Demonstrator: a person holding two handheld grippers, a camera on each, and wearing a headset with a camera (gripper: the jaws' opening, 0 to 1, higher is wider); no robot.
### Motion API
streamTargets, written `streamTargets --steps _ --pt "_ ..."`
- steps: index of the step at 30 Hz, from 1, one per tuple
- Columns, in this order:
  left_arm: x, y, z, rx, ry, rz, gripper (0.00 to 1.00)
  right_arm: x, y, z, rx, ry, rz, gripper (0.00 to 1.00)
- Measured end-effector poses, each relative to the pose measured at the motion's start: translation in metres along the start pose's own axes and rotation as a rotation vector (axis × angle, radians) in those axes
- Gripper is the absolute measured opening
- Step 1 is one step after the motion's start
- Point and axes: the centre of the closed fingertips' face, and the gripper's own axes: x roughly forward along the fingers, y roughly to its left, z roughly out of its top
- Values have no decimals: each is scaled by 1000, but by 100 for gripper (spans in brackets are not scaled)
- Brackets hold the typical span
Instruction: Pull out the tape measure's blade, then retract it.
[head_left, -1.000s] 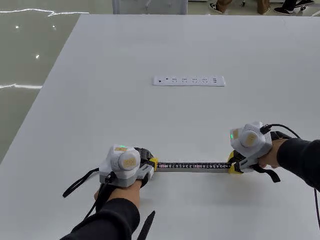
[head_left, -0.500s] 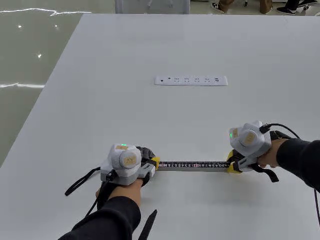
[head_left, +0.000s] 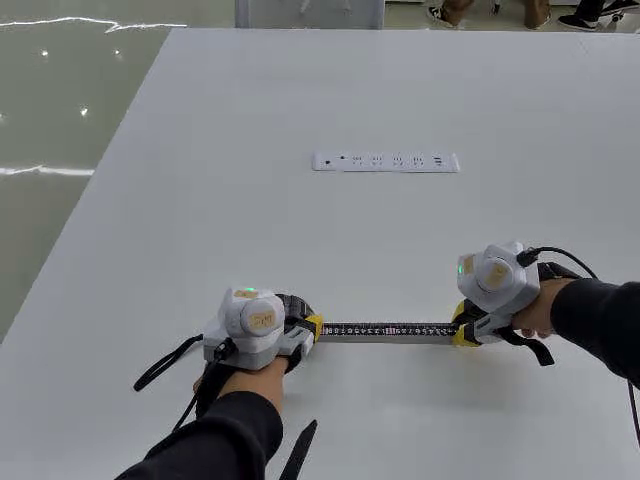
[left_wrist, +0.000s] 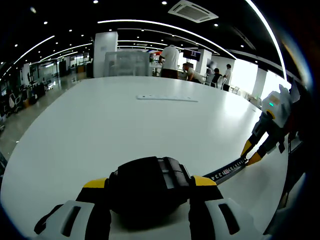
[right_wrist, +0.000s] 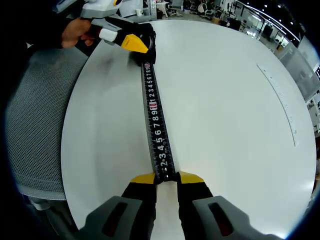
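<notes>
White table (head_left: 300, 100) carries the whole job near its close edge. The head view gives the layout in one line: the left gripper (head_left: 306, 335) at one end, the right gripper (right_wrist: 167, 178) at the other, and the blade (head_left: 388, 330) drawn out flat on the tabletop between them, with a power strip (head_left: 386, 162) lying well apart farther up the table. How each grip stands is plainer from the gripper views. In the left gripper view the black case (left_wrist: 148, 190) sits clamped between the two yellow-tipped jaws, the blade leaving it to the right and running off toward the other gripper at the table's edge; people (left_wrist: 170, 57) stand at the far end of the room under ceiling lights. In the right gripper view the jaws are closed on the blade's free end, pinching it just where the markings begin – the numerals read 1 through 9 along the strip, then a red mark, and the scale runs on to the case, held at the top of the picture by the left gripper and a hand (right_wrist: 75, 32). Grey mesh (right_wrist: 35, 125) shows beside the table's edge at that view's left.
</notes>
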Motion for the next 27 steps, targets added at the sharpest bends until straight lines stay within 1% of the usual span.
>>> streamTargets --steps 12,27 --pt "0 0 0 -2 6 -4 59 5 2 13 -3 -8 3 11" --pt "0 0 -1 -6 23 -21 59 8 6 21 -14 -10 7 11"
